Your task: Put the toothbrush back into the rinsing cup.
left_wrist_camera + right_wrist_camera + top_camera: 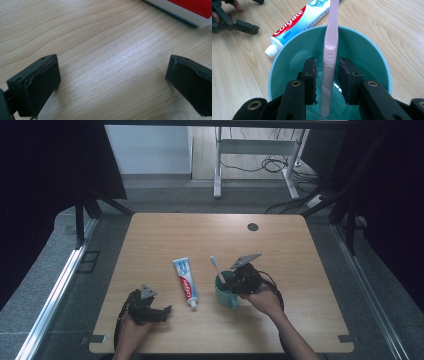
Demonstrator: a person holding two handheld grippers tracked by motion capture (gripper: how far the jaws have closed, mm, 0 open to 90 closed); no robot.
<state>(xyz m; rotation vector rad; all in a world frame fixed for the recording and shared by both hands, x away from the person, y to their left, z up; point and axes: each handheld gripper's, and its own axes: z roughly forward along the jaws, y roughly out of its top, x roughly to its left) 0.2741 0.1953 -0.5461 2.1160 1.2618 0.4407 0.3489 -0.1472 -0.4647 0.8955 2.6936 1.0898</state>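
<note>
The high view was dim, its dark corners and sides nearly black, with the wooden table (pixel 280 250) evenly and softly lit. In the left gripper view a pale sheen of glare crossed the centre of the wood. The right gripper view was bright and sharp.

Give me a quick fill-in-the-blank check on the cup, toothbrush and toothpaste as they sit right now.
1. The pink toothbrush stands inside the teal ____, leaning on its rim.
2. The right gripper's jaws stand on either side of the toothbrush handle with a gap on each side, so the gripper is ____.
3. The toothpaste tube lies flat on the table to the ____ of the cup in the high view.
4. The left gripper is open over bare ____.

Missing words: cup; open; left; wood
</note>
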